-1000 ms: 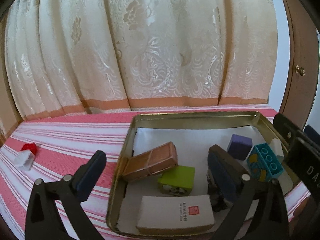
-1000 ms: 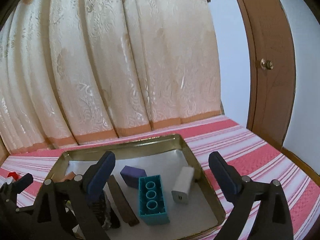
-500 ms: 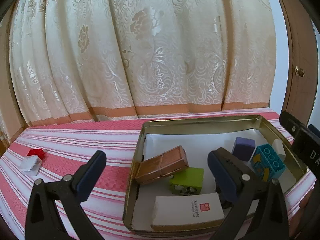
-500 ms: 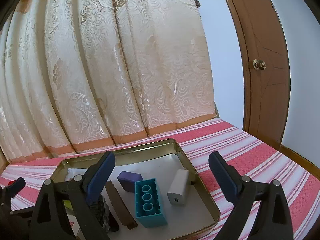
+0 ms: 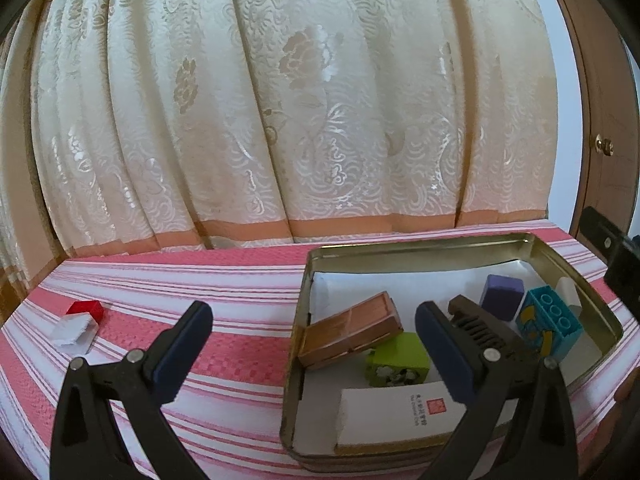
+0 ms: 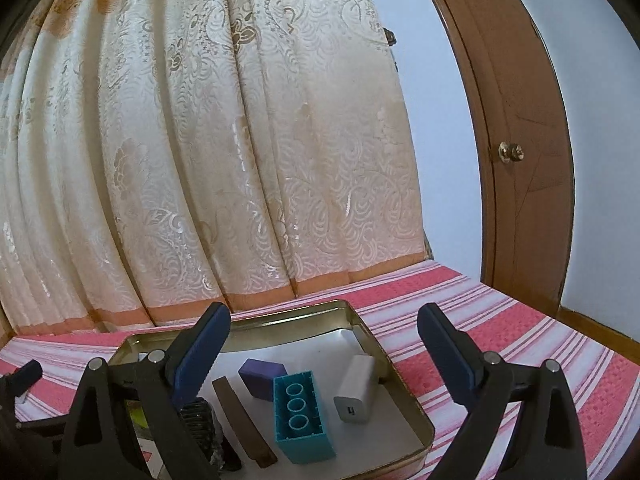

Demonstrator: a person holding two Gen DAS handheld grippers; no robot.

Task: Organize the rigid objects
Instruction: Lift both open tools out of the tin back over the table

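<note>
Both claws are spread apart and hold nothing. The left claw (image 5: 312,344) hangs over the striped cloth at the left wall of the tin tray (image 5: 298,344); the right claw (image 6: 322,344) hangs over the tray. Inside lie a teal brick (image 6: 302,416), purple block (image 6: 262,374), white charger (image 6: 357,388), green box (image 5: 398,360) and white card box (image 5: 396,414). A red and white piece (image 5: 78,322) lies well apart on the cloth.

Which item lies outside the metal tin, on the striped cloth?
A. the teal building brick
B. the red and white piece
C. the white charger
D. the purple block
B: the red and white piece sits on the striped cloth left of the metal tin.
</note>
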